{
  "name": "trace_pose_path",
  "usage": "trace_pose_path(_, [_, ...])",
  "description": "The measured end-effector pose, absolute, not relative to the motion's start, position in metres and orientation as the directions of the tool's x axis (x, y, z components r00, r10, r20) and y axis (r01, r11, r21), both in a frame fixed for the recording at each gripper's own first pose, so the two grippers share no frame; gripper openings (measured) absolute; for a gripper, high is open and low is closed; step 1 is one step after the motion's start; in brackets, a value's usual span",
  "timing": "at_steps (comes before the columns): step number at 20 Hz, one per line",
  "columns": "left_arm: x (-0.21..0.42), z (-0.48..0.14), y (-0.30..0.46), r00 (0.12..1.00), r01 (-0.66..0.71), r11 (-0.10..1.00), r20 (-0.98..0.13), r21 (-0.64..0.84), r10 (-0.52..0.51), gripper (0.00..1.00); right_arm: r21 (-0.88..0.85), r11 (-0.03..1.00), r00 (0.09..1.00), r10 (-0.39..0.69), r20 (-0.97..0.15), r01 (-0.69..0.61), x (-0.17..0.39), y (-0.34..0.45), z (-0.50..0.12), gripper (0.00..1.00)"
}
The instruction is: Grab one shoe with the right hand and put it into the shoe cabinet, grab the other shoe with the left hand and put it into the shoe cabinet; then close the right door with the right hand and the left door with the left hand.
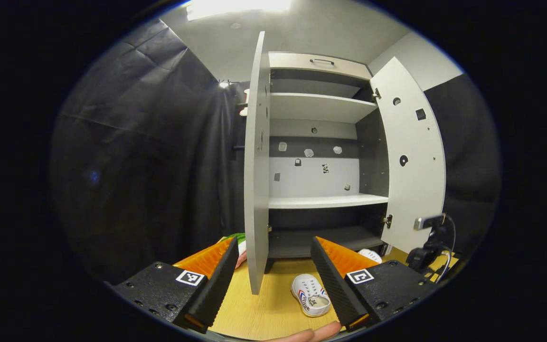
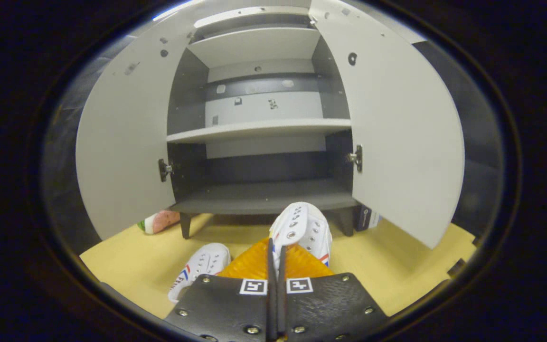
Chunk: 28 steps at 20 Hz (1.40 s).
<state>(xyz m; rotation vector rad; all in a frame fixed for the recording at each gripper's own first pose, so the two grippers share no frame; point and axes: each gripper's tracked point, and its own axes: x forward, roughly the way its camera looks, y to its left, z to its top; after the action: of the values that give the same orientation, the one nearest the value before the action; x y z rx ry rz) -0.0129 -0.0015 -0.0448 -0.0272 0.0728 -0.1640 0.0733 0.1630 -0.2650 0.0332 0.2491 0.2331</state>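
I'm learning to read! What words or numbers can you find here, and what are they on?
Nothing reads clearly.
Lying shoe: insole print, too blurred.
Held shoe: side marking, too small.
Left gripper, right gripper: square code tags, no words.

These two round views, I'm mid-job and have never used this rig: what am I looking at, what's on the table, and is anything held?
No robot here: a person holds a two-finger gripper in each hand, and a camera rides on each, looking along its fingers.

In the left gripper view, the left gripper is open and empty, facing the shoe cabinet, whose two doors stand open. One white shoe lies on the wooden table.

In the right gripper view, the right gripper is shut on the other shoe, lifted in front of the bottom shelf. The lying shoe shows at lower left. Both shoes are still outside the cabinet.
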Motion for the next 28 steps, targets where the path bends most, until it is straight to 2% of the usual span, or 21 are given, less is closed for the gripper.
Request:
trace_pose_path(4, [-0.012,-0.048,-0.005,0.982,0.169,0.984,-0.078,-0.052,-0.173,0.96,0.031,0.964,0.956,0.266,-0.124,-0.264,0.087,0.162,-0.179,0.01])
trace_pose_path(6, [-0.01,-0.049,-0.006,0.982,0.17,0.984,-0.078,-0.055,-0.174,0.94,0.007,0.963,0.96,0.267,-0.088,-0.268,0.097,0.159,-0.139,0.01])
trace_pose_path(7, [-0.009,-0.049,-0.007,0.982,0.167,0.984,-0.08,-0.055,-0.171,0.96,-0.004,0.963,0.96,0.268,-0.079,-0.27,0.104,0.159,-0.12,0.01])
trace_pose_path(11, [-0.005,-0.049,-0.013,0.979,0.179,0.983,-0.087,-0.046,-0.182,0.94,-0.034,0.959,0.959,0.278,-0.057,-0.28,0.146,0.161,-0.057,0.01])
trace_pose_path(16, [0.006,-0.044,-0.018,0.98,0.183,0.982,-0.072,-0.044,-0.185,0.93,-0.109,0.955,0.961,0.269,-0.069,-0.276,0.22,0.174,-0.006,0.01])
trace_pose_path(21, [0.008,-0.051,-0.026,0.973,0.198,0.978,-0.103,-0.07,-0.204,0.93,-0.118,0.941,0.941,0.298,-0.157,-0.318,0.304,0.206,-0.018,0.01])
trace_pose_path(28, [0.012,-0.062,-0.028,0.969,0.208,0.976,-0.123,-0.057,-0.214,0.94,-0.224,0.912,0.91,0.265,-0.318,-0.344,0.408,0.225,-0.098,0.01])
